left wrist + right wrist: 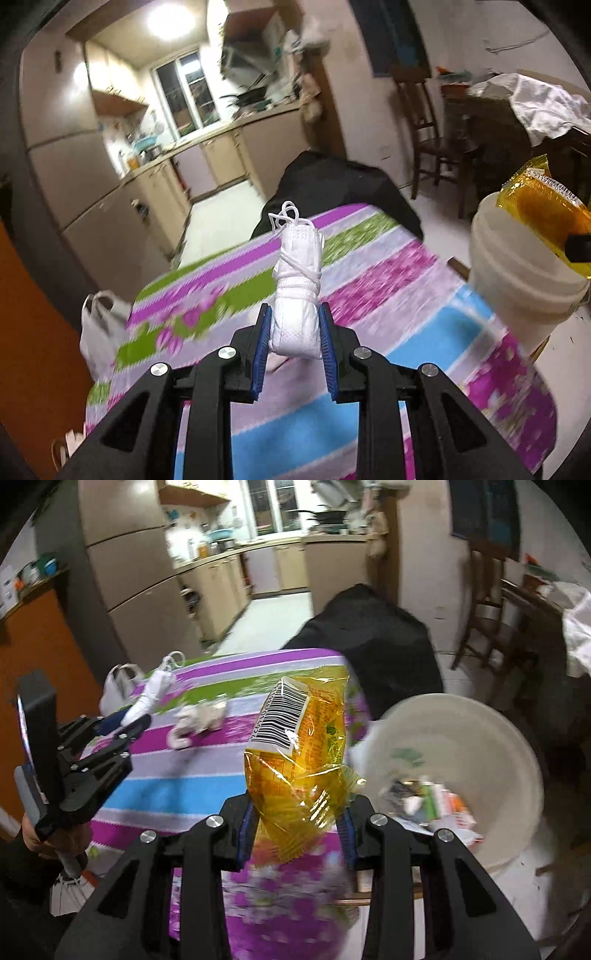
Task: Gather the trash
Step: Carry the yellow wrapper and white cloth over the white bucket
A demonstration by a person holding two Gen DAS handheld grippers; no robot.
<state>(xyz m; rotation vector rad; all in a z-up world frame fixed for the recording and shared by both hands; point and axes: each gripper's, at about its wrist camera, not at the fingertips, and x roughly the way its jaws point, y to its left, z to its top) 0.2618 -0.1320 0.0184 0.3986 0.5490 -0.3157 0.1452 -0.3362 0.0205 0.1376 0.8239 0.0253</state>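
Observation:
My left gripper [294, 325] is shut on a rolled white face mask [297, 280] bound with its ear loops, held above the striped tablecloth [388, 280]. My right gripper [295, 812] is shut on a crumpled yellow snack wrapper [299, 753] with a barcode, held just left of a white trash bucket [491, 738] that has litter inside. The bucket [517, 280] and wrapper [543, 206] show at the right of the left wrist view. The left gripper [125, 722] with the mask [153, 694] shows at the left of the right wrist view.
A crumpled white tissue [199, 720] lies on the tablecloth [184, 790]. A black cloth-covered chair [373, 642] stands behind the table. A white plastic bag [98, 332] hangs at the table's left. Wooden chairs [424, 122] stand right; the kitchen [192, 147] lies beyond.

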